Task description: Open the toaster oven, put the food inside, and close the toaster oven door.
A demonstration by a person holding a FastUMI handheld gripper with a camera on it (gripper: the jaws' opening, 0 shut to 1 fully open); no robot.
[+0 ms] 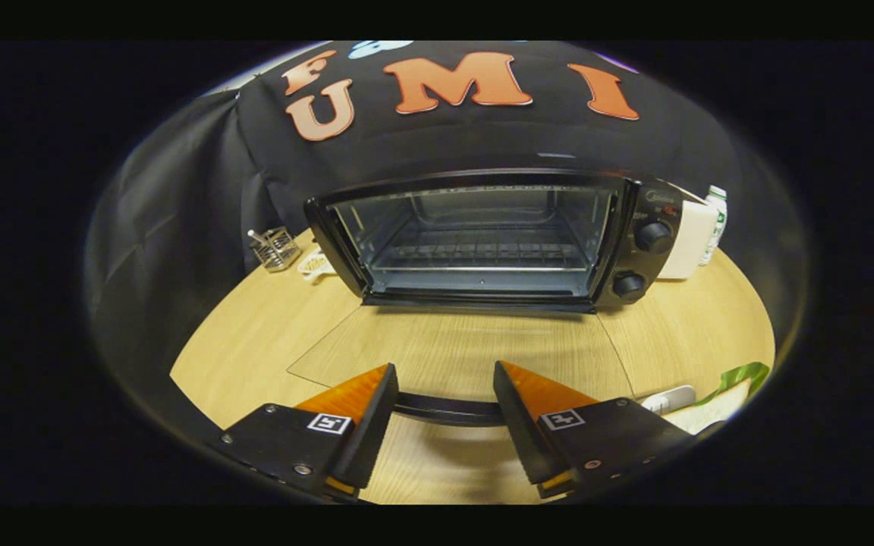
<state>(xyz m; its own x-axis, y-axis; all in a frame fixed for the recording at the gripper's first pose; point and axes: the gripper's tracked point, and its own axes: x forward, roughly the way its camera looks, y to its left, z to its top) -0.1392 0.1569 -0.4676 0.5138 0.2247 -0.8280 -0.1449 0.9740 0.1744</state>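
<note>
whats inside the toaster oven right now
Inside the toaster oven, whose door lies folded down flat, sits a bare wire rack. No food on it. The gripper is open, straddling the door handle.

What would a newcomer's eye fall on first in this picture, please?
The black toaster oven on the wooden table, its glass door folded down flat and the wire rack bare inside. The door's dark handle lies between the open hand-held gripper's fingers.
</note>
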